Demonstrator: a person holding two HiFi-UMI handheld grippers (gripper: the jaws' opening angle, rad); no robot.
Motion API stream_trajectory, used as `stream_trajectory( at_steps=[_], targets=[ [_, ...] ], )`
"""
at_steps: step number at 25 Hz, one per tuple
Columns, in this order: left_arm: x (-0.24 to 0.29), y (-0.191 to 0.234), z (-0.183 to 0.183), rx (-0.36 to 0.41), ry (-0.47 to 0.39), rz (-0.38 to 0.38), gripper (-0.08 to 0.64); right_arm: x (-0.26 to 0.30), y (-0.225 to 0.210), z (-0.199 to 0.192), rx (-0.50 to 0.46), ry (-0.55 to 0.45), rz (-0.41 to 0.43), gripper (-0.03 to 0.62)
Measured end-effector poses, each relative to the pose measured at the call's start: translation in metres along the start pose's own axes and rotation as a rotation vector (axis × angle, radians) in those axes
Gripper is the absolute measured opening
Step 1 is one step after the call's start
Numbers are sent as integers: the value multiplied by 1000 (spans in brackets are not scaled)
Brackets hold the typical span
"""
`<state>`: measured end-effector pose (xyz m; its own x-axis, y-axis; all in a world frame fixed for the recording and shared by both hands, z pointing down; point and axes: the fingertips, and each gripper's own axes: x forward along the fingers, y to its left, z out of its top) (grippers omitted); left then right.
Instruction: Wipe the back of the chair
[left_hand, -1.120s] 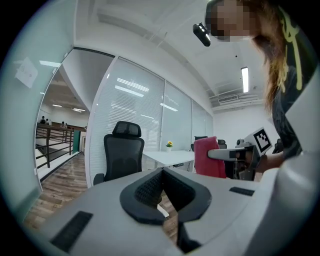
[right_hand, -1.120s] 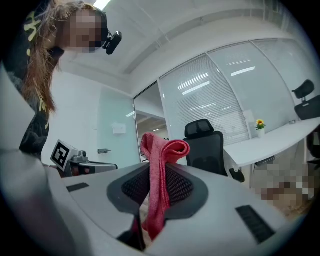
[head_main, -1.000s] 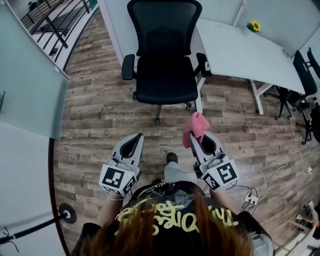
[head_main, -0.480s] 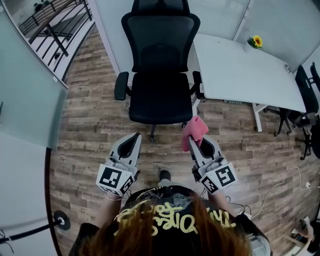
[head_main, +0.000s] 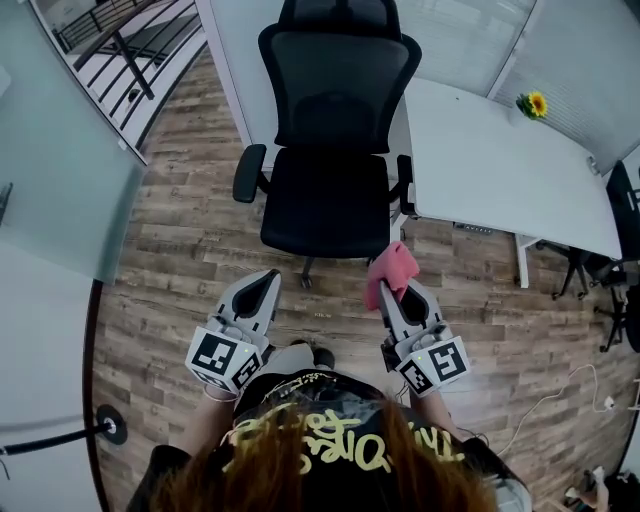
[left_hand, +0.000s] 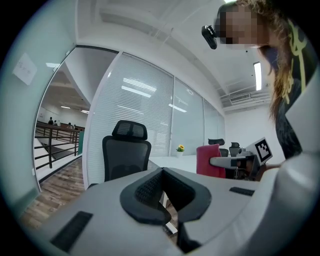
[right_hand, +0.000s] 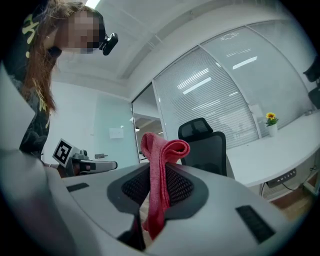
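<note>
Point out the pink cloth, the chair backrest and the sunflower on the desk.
pink cloth (head_main: 392, 268): head view, on its bunched upper fold.
chair backrest (head_main: 338, 85): head view, middle of the black mesh.
sunflower (head_main: 537, 103): head view, on the yellow bloom.

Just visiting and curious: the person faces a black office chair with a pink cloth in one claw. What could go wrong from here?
1. The right claw pinches the pink cloth by a narrow fold, with a loose loop sticking out. The mesh backrest might drag it free.
2. The chair may roll or swivel when pushed. The left claw is shut, empty and steadies nothing, and the white desk stands close beside it.
</note>
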<state>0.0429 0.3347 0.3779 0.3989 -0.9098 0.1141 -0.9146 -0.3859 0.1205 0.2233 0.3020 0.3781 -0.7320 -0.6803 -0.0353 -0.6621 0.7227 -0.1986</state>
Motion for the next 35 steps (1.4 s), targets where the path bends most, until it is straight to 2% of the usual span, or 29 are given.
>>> stream_trajectory(
  at_steps=[3, 10, 18, 24, 30, 35],
  targets=[
    [6, 7, 6, 15, -7, 14, -8, 7, -1, -1, 6, 7, 10, 71],
    [23, 5, 16, 24, -30, -11, -8, 13, -12, 5, 2, -2, -2, 71],
    [12, 18, 7, 11, -19, 28, -8, 22, -8, 7, -5, -1, 20, 71],
    [6, 18, 16, 16, -38, 49, -8, 27, 0, 13, -11, 0, 60, 71],
    [0, 35, -8, -25, 9, 88, -8, 34, -2, -2, 4, 34, 59, 69],
    [15, 53, -5, -27, -6, 88, -8, 52, -7, -8, 5, 47, 60, 71]
  ],
)
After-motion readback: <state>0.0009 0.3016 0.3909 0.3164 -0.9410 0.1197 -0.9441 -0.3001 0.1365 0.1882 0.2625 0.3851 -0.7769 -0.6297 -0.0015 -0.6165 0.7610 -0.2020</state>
